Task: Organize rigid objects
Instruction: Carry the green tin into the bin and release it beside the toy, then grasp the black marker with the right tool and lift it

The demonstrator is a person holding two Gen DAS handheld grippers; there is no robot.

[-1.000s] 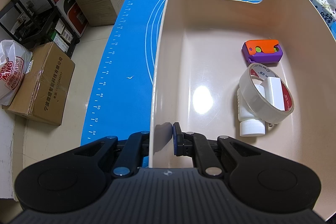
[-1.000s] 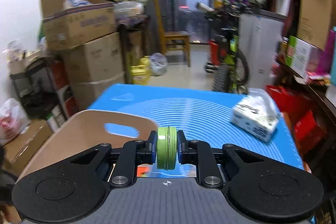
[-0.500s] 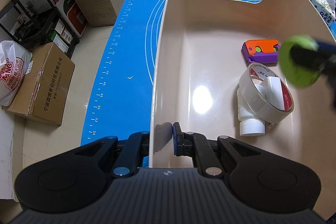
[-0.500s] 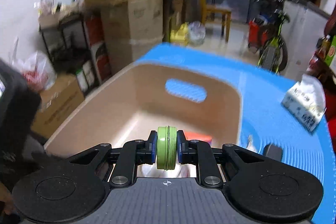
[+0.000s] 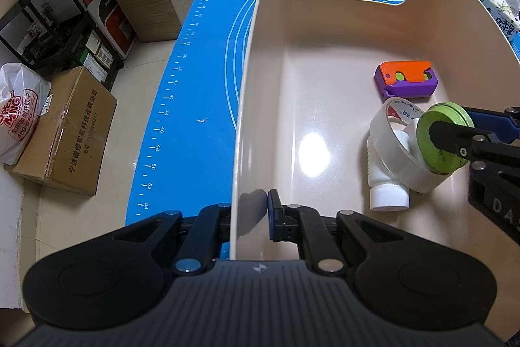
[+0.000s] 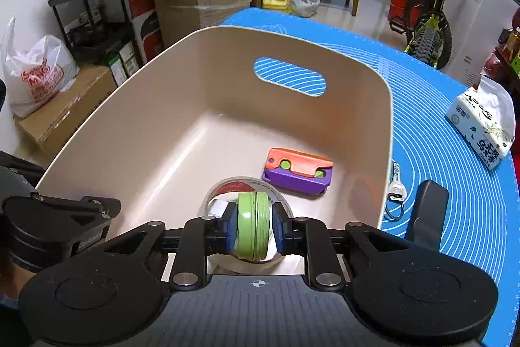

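Right gripper (image 6: 253, 228), jaws just opening, frees round green tin (image 6: 253, 229); it may roll off clear tape roll (image 5: 395, 148). Left gripper (image 5: 250, 213) stays clamped on beige plastic bin (image 5: 247, 106).

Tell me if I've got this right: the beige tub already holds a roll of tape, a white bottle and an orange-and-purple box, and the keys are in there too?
Not quite. The keys lie outside the tub, on the blue mat beside its right wall, as the right wrist view shows. The roll of tape, white bottle and orange-and-purple box are inside the tub.
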